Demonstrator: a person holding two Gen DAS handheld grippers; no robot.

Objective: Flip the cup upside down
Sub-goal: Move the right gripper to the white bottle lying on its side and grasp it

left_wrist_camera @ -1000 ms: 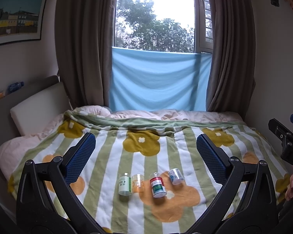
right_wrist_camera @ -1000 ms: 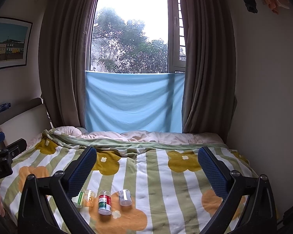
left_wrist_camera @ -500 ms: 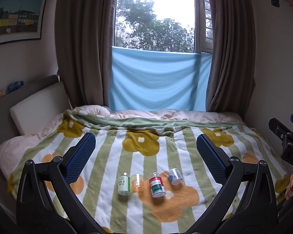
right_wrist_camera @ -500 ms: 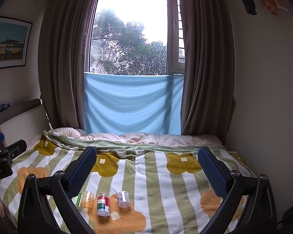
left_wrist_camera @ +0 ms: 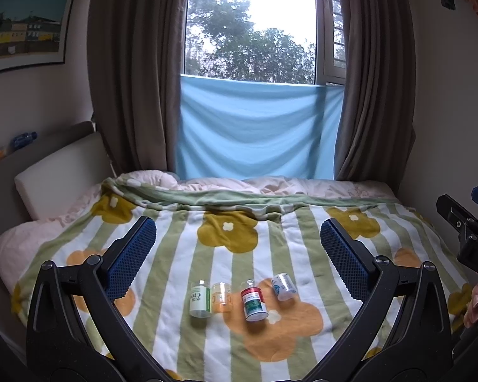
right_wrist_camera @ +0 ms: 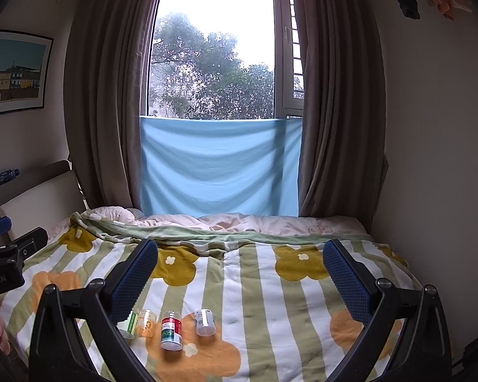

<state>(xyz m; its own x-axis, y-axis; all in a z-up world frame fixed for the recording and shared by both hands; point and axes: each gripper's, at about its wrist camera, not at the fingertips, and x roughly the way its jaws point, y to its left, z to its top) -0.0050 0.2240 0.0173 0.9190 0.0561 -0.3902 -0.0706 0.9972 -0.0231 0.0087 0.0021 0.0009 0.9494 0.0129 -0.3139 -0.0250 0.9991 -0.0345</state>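
Several small containers lie in a row on the flowered blanket [left_wrist_camera: 181, 273]: a green-labelled bottle [left_wrist_camera: 200, 299], a clear orange cup [left_wrist_camera: 221, 296], a red-and-green one [left_wrist_camera: 254, 299] and a white-and-blue one [left_wrist_camera: 282, 286]. My left gripper [left_wrist_camera: 237, 226] hovers above and short of them, open and holding nothing. My right gripper [right_wrist_camera: 240, 246] is open too, with the row low and to its left: the orange cup [right_wrist_camera: 146, 320], the red one [right_wrist_camera: 172, 334] and the white one [right_wrist_camera: 204, 321]. Its left finger [right_wrist_camera: 133, 280] partly hides the green bottle [right_wrist_camera: 129, 324].
The bed fills the room's width, between a padded headboard [left_wrist_camera: 57, 172] on the left and a wall [right_wrist_camera: 430, 191] on the right. Brown curtains and a blue cloth [left_wrist_camera: 255, 127] hang at the window beyond. The other gripper's frame [left_wrist_camera: 465, 232] shows at the right edge, with a fingertip below.
Almost nothing: the left wrist view has drifted very slightly. Both grippers stay open and the containers lie where they were.
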